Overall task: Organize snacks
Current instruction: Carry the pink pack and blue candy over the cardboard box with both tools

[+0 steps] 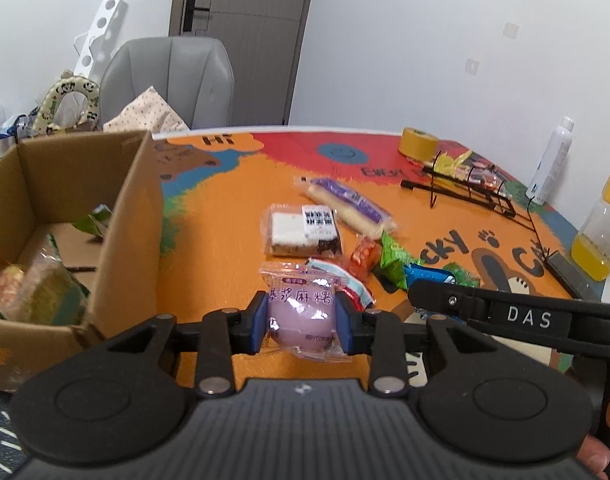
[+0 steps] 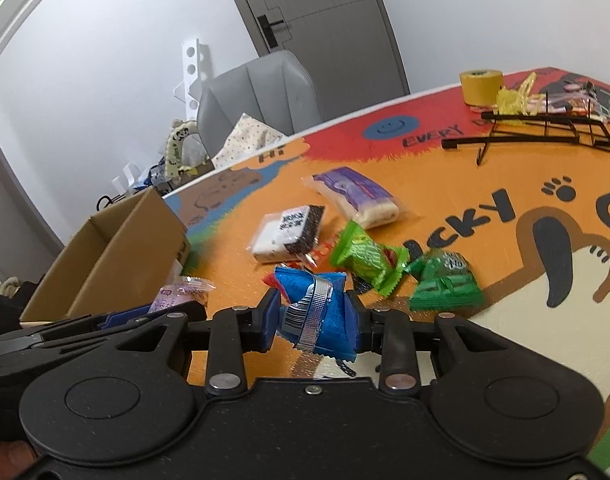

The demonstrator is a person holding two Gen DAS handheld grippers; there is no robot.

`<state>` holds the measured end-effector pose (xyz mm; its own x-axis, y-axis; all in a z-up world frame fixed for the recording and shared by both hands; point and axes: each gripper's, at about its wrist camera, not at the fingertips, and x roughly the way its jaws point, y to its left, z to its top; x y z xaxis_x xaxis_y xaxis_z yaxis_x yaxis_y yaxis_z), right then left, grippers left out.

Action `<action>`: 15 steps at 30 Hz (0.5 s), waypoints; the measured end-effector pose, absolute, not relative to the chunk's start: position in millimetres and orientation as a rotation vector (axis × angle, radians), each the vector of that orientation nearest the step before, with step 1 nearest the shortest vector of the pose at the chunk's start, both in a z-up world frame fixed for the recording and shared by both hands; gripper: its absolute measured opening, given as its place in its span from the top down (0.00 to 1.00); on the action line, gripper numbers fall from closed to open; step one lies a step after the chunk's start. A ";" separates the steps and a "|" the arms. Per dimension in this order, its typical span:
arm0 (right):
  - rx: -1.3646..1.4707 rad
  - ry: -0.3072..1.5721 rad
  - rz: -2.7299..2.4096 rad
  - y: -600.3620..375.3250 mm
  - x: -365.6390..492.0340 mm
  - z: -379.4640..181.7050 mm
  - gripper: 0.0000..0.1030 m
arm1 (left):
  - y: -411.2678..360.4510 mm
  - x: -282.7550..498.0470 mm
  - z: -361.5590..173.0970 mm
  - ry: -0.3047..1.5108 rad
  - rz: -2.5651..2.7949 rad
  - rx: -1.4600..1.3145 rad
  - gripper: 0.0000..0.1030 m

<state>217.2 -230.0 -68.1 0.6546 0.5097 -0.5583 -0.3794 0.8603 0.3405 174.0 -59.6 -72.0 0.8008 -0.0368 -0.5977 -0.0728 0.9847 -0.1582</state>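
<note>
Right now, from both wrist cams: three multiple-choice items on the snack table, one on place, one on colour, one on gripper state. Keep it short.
1. The open brown cardboard box sits where, seen from the left gripper?
A) left B) right C) behind the chair
2. What colour is the crinkled foil packet in the right gripper?
A) green B) blue C) yellow
3. The left gripper is:
A) open B) shut, empty C) shut on the pink round mochi packet

Answers: 1 A, box fills the left side. 2 B, blue foil between the pads. 3 C, pads press both sides.
</note>
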 end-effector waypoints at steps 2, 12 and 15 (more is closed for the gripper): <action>0.201 0.683 0.512 -228.9 215.8 -63.7 0.69 | -58.1 171.1 -66.8 0.628 0.022 -0.178 0.67; 0.185 0.639 0.559 -211.3 209.6 -45.5 0.69 | -42.9 155.8 -40.0 0.559 0.048 -0.175 0.67; 0.180 0.630 0.570 -205.2 208.8 -41.1 0.69 | -37.2 152.5 -34.4 0.548 0.059 -0.176 0.67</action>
